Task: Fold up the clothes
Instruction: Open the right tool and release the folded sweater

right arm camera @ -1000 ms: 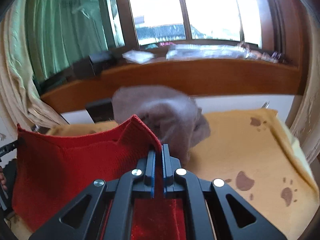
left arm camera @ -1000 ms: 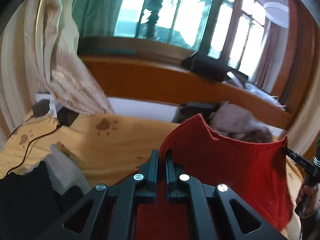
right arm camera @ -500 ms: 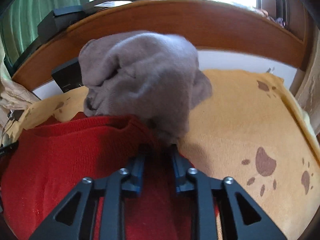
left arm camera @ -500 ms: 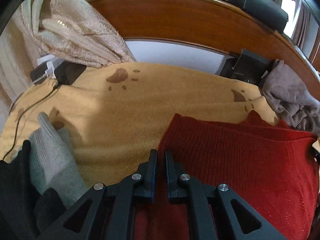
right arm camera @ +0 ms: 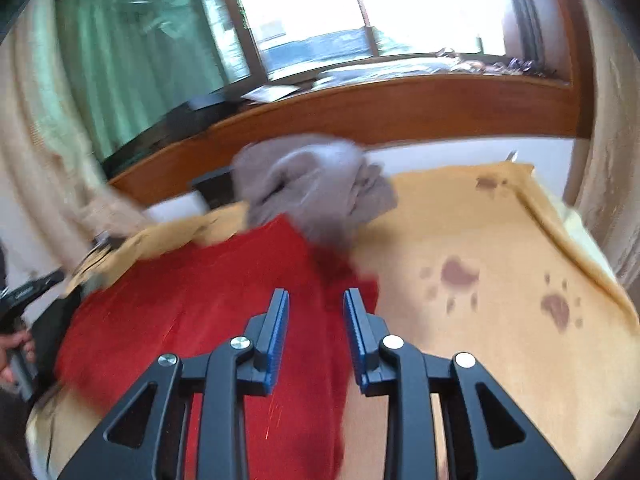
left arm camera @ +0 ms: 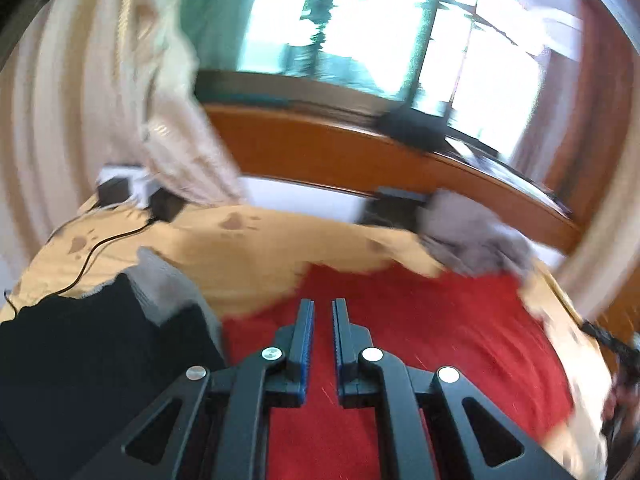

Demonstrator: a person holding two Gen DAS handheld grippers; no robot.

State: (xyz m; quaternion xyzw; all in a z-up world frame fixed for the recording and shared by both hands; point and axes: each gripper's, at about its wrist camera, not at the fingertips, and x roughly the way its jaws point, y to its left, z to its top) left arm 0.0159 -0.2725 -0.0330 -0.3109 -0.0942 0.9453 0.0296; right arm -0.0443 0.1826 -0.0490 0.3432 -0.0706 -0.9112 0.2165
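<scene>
Both my grippers have just let go: the left gripper [left arm camera: 321,308] stands narrowly parted, the right gripper [right arm camera: 316,300] wider, both empty. The red sweater [right arm camera: 192,304] now lies spread on the yellow blanket [right arm camera: 500,240], its far edge against the grey garment [right arm camera: 316,184], so I judge this fold laid down.

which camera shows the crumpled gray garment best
The right wrist view: the gray garment sits near centre, whole, overlapping the red sweater's far corner. The left wrist view shows it small and blurred toward the right.
</scene>
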